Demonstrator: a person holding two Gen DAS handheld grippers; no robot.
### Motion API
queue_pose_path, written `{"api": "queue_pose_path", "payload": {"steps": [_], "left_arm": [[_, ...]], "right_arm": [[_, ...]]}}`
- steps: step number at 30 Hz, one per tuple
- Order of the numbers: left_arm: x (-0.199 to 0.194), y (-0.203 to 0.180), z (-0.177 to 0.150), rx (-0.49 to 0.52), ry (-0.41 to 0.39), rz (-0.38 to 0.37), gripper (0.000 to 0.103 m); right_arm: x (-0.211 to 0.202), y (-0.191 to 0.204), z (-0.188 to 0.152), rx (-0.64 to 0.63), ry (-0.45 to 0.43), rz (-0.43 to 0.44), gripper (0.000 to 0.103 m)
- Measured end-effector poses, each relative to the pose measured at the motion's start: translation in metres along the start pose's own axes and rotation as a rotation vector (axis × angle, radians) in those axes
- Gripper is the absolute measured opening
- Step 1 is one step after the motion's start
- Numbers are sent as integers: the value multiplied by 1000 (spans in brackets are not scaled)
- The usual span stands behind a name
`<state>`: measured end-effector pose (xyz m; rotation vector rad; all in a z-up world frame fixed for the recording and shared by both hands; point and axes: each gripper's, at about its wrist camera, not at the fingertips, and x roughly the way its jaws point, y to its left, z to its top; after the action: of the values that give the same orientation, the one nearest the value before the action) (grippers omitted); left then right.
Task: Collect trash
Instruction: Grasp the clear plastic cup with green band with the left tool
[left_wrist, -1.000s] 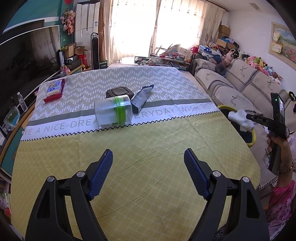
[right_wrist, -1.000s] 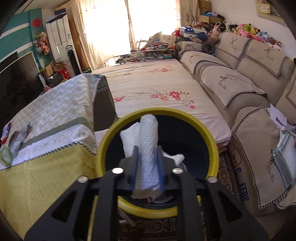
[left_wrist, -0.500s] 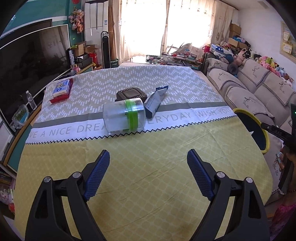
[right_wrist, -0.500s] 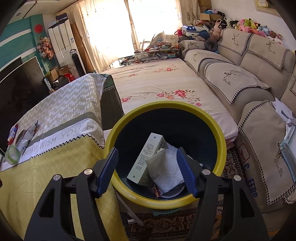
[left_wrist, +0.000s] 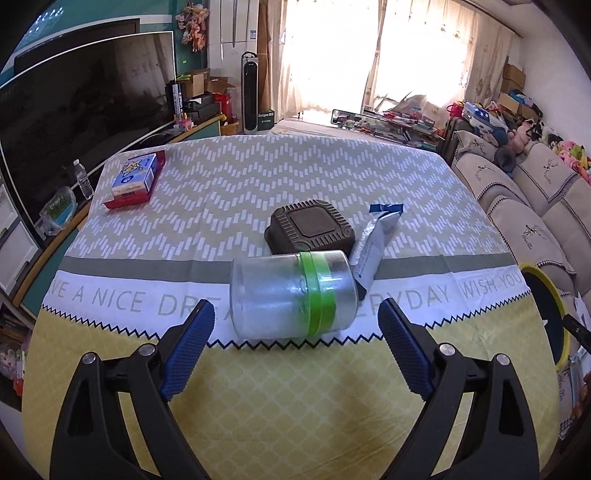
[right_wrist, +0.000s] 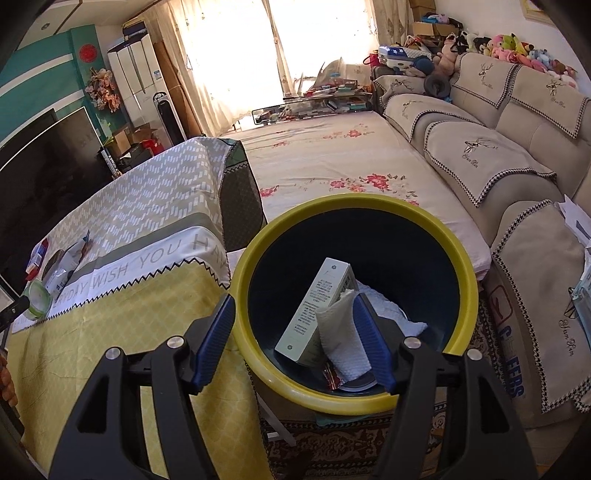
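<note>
In the left wrist view, the left gripper (left_wrist: 297, 325) is seen at the bottom, and its two blue pads are spread wide and are opening more. Nothing is pinched by them. A clear jar (left_wrist: 293, 295) with a green band is laid on its side on the tablecloth (left_wrist: 221, 192), just past the tips, toward 12 o'clock. It is not touched by either pad. A dark brown square box (left_wrist: 310, 230) is placed right behind the jar. A silver and blue wrapper (left_wrist: 375, 243) is laid at 1 o'clock from the jar, with its lower end just beside the jar. A blue and white box (left_wrist: 135, 179) is kept on a red tray far off at 10 o'clock. The yellow rim of the trash bin (left_wrist: 554, 299) is seen at 3 o'clock, past the table edge.

In the right wrist view, the right gripper (right_wrist: 295, 341) is held over the trash bin (right_wrist: 354, 404), and its pads are spread apart. Nothing is pinched. The left pad is seen outside the yellow rim, and the right pad is seen over the inside. Inside the bin, a white paper towel (right_wrist: 341, 338) is seen just beside the right pad. A long white carton (right_wrist: 314, 310) is leaned at 11 o'clock from the towel. More white paper is piled at 3 o'clock in the bin. The table is seen at 9 o'clock from the bin, with the jar (right_wrist: 37, 299) near its left edge.
</note>
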<state>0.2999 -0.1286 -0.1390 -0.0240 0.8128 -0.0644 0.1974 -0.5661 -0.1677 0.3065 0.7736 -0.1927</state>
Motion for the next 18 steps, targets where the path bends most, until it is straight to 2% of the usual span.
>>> {"api": "queue_pose_path", "payload": {"steps": [12,14,15,18], "left_arm": [[29,2,5,-10,29,30,89],[32,3,5,-9,32,41,86],[33,4,5,-13,36,37,80],[34,6,5,-20,32,15,72]], "right_arm": [[12,13,0,-22,30,27,63],[13,14,0,-22,33,27,63],[13,14,0,-22,33,28,63],[14,14,0,-22,34,27,63]]}}
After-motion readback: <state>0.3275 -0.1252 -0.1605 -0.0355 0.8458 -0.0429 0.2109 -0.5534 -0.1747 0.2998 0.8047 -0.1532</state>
